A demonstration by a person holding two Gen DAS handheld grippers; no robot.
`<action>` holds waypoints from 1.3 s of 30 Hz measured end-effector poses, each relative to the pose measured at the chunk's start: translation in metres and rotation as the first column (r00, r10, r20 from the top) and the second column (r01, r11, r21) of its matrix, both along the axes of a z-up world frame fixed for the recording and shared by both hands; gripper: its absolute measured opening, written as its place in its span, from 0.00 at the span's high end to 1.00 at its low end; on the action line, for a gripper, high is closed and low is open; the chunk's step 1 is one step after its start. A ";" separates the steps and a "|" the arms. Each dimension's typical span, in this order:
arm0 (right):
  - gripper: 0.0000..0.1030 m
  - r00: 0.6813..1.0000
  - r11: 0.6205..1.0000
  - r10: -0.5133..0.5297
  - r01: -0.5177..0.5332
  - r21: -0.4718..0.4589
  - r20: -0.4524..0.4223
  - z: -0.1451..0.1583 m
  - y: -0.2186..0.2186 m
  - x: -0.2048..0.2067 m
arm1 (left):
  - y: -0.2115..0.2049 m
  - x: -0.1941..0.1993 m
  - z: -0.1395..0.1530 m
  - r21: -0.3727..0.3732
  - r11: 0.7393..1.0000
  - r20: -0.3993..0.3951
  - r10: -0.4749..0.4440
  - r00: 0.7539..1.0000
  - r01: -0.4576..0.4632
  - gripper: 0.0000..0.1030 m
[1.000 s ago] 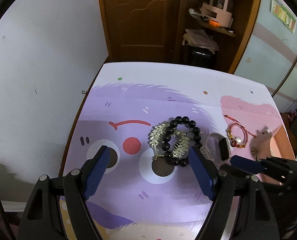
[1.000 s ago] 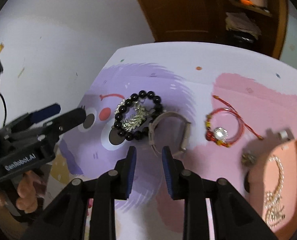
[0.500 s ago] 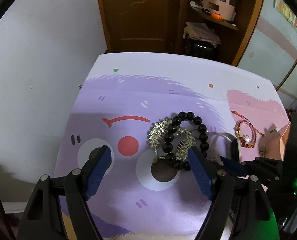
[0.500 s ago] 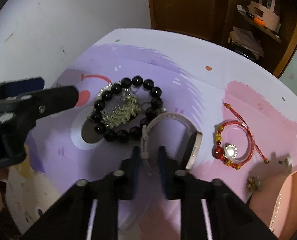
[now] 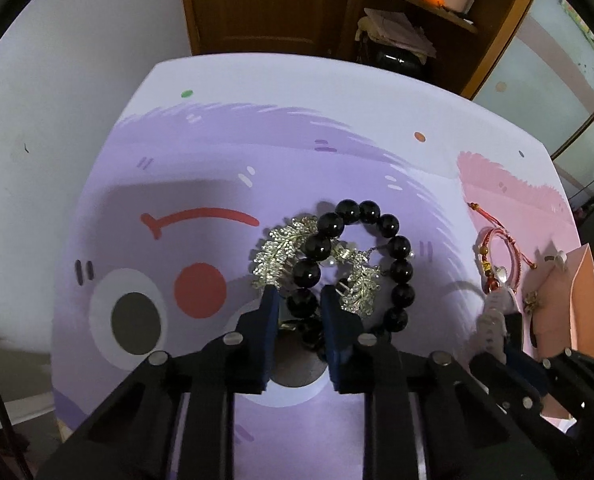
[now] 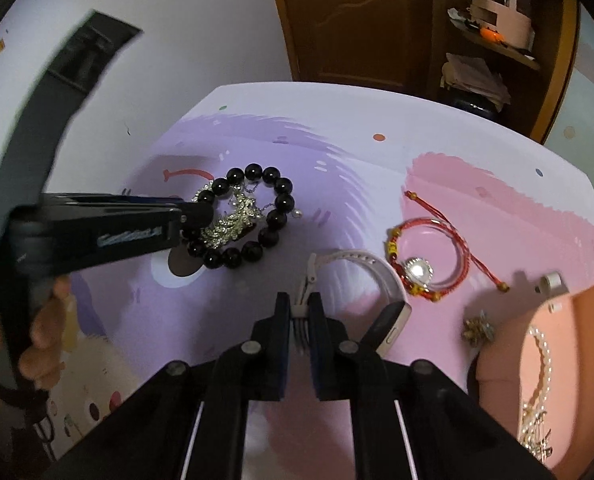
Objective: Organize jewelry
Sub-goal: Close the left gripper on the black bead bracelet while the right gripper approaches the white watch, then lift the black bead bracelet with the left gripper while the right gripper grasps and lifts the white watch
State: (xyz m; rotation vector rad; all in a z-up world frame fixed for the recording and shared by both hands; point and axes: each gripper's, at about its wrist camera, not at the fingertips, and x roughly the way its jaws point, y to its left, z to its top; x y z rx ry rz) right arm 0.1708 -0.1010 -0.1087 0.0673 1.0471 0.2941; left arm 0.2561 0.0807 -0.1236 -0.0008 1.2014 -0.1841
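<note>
Black bead bracelet [image 5: 353, 264] near the desk [image 5: 257, 144] centre, looped over a silver leaf chain [image 5: 281, 248]; left gripper [image 5: 297, 312] clamped on its near beads. Hard, smooth, probably slippery, strung on cord, so best pinched across one bead. White watch [image 6: 361, 276] just right of it, right gripper [image 6: 299, 308] clamped on the soft, bendy strap near the buckle
</note>
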 end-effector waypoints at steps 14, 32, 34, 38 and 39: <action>0.92 1.000 0.997 -0.001 0.001 0.072 -0.002 0.002 -0.010 -0.009 | -0.028 0.004 0.004 0.057 0.996 0.019 -0.064 0.998 0.063 0.86; 0.92 1.000 0.995 -0.005 0.005 0.103 0.002 0.005 -0.017 -0.012 | -0.021 0.007 0.014 -0.022 1.000 0.043 -0.007 0.999 0.008 0.88; 0.92 1.000 0.994 -0.008 0.006 0.106 0.018 0.010 -0.018 -0.013 | -0.022 0.001 0.026 -0.025 1.000 0.082 -0.008 0.997 0.010 0.88; 0.92 0.999 0.993 -0.013 0.008 0.120 0.042 0.021 -0.022 -0.018 | -0.025 -0.012 0.053 -0.052 0.999 0.131 -0.008 0.991 0.015 0.88; 0.92 0.999 0.992 -0.016 0.009 0.127 0.052 0.026 -0.023 -0.020 | -0.025 -0.016 0.061 -0.058 0.998 0.145 -0.007 0.989 0.016 0.88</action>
